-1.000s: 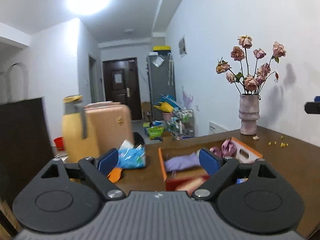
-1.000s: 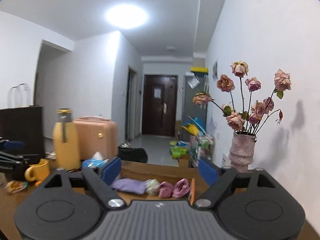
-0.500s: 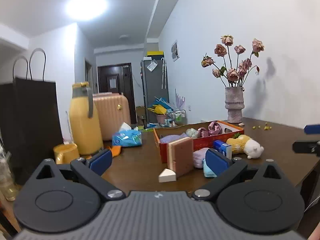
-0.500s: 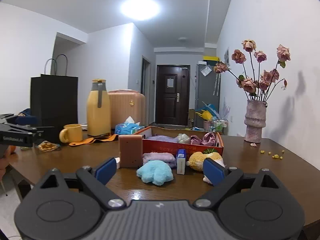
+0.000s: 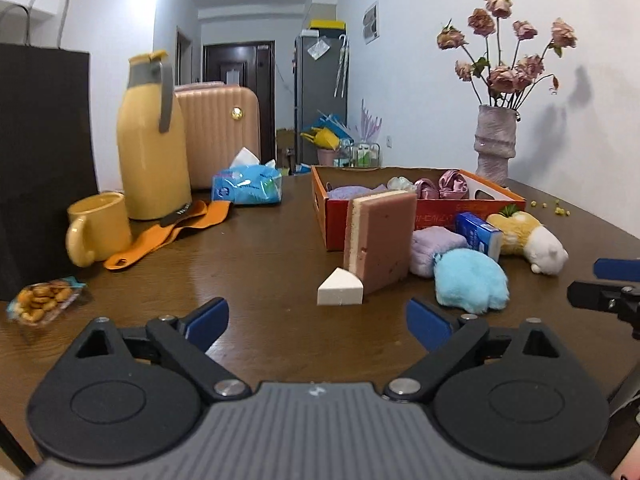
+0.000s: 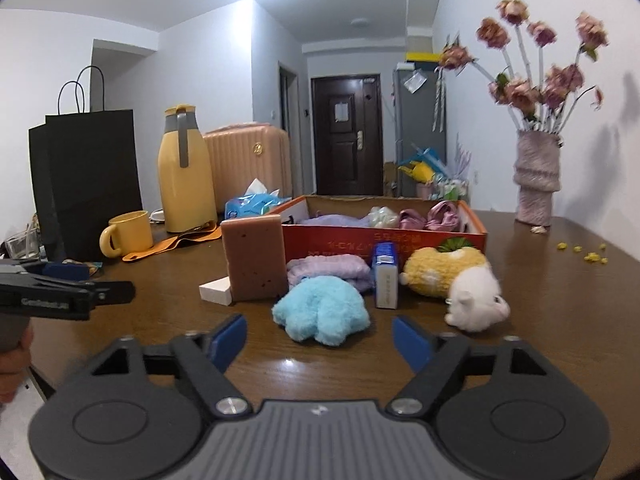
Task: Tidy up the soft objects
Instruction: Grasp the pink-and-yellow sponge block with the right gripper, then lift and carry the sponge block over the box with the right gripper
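An orange cardboard box (image 5: pixel 340 220) (image 6: pixel 384 236) on the brown table holds purple cloth and pink scrunchies. In front of it stand a brown sponge block (image 5: pixel 380 236) (image 6: pixel 254 258), a white wedge sponge (image 5: pixel 340 290) (image 6: pixel 216 291), a lilac towel (image 5: pixel 434 246) (image 6: pixel 330 270), a fluffy blue toy (image 5: pixel 470 280) (image 6: pixel 322 314), a small blue carton (image 5: pixel 478 234) (image 6: pixel 386 274) and a yellow-and-white plush (image 5: pixel 528 238) (image 6: pixel 456 280). My left gripper (image 5: pixel 316 322) hovers short of the wedge, jaws closing slightly, nothing between them. My right gripper (image 6: pixel 320 340) hangs just before the blue toy, jaws closing, empty.
A yellow mug (image 5: pixel 98 228), yellow jug (image 5: pixel 154 136), orange strap (image 5: pixel 168 234), tissue pack (image 5: pixel 248 186), snack bag (image 5: pixel 44 300) and black paper bag (image 5: pixel 40 160) stand on the left. A vase of dried roses (image 5: pixel 496 144) is at the back right. A suitcase (image 5: pixel 224 132) stands behind the table.
Both grippers have dropped toward the table and tilted down; the objects now loom larger and closer. The right gripper's jaws have narrowed somewhat.
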The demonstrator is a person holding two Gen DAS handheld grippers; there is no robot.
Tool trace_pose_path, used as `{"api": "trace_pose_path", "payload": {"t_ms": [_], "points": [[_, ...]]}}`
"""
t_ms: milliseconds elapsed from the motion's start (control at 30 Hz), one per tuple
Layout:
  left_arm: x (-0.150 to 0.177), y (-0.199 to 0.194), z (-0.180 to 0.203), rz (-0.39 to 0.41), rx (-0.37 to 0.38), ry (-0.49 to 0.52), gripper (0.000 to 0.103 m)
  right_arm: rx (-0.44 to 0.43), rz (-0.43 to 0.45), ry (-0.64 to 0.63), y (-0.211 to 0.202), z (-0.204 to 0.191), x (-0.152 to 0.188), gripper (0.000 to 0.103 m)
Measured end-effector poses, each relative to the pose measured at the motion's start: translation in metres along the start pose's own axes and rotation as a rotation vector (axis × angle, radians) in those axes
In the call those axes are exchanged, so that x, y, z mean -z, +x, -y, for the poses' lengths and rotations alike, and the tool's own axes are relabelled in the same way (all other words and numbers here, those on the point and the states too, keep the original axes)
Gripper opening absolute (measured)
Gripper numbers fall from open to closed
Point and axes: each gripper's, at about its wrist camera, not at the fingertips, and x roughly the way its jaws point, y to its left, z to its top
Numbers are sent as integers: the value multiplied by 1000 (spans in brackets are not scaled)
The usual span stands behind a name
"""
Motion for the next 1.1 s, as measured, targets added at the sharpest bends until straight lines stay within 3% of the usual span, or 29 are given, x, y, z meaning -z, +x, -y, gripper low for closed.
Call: {"api": "trace_pose_path", "payload": {"t_ms": [133, 233, 567, 633, 800, 900, 967, 1033, 1100], "points": [[-12, 38, 1, -55, 20, -22, 83, -43, -22, 11, 30, -1, -19, 62], [-19, 66, 3, -92, 38, -24, 78, -37, -34, -3, 55, -4, -28, 62], [-22, 124, 10, -189, 80, 28, 80, -28, -62, 43, 106, 14, -47, 54], [-28, 122, 1, -166, 102, -24, 80, -64, -38, 66, 113, 18, -59, 54], [-64, 100, -32, -55, 294, -276, 79, -209, -1, 129, 139, 17, -90, 50], [-77, 107, -42, -67, 350, -383, 58, -303, -10, 182, 160, 15, -96, 46], [-76, 120, -41, -125, 361, -414, 34, -297, -51, 197, 173, 11, -93, 28], [-68, 128, -40, -176, 375, -444, 29, -291, -59, 217, 174, 10, -85, 23], [-61, 122, -41, -171, 407, -474, 26, -297, -55, 225, 163, 9, -80, 23]]}}
